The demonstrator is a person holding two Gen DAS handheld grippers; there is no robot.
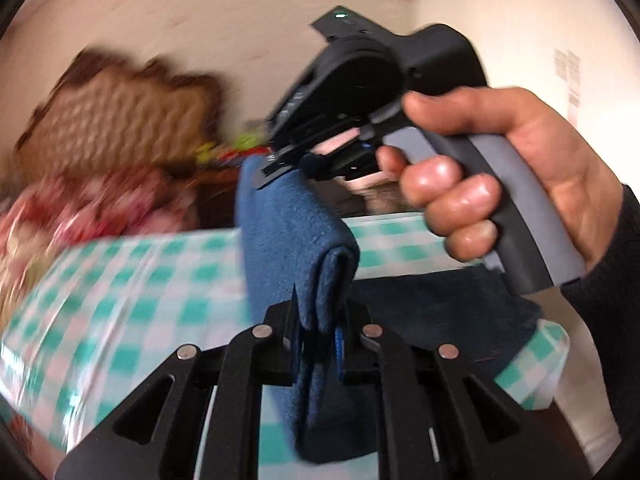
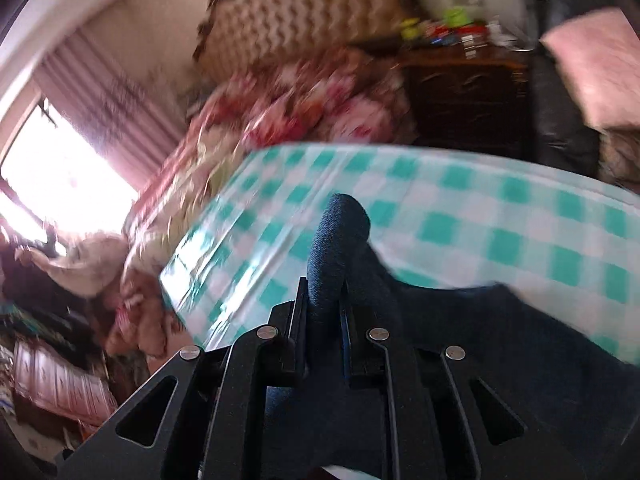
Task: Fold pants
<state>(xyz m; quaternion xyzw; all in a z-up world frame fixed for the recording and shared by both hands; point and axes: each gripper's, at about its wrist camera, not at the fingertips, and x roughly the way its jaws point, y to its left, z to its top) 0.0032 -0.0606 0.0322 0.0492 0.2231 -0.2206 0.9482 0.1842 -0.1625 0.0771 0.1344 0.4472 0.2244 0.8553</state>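
The blue pants [image 1: 288, 232] hang lifted above the green-and-white checked table cover [image 1: 132, 280]. My left gripper [image 1: 320, 332] is shut on a folded edge of the cloth, which stretches up to the right gripper [image 1: 288, 168], held ahead in a person's hand [image 1: 500, 176]. In the right wrist view my right gripper [image 2: 324, 304] is shut on a thick fold of the pants [image 2: 340, 236]; the rest of the cloth trails off to the lower right over the checked cover [image 2: 460, 216]. Both views are blurred.
Beyond the table stands a bed with a tufted headboard [image 2: 304, 12] and floral bedding [image 2: 304, 100]. A dark wooden nightstand [image 2: 464, 92] with small items sits beside a black chair with a pink cushion [image 2: 592, 64]. A bright window with curtains [image 2: 60, 176] is at left.
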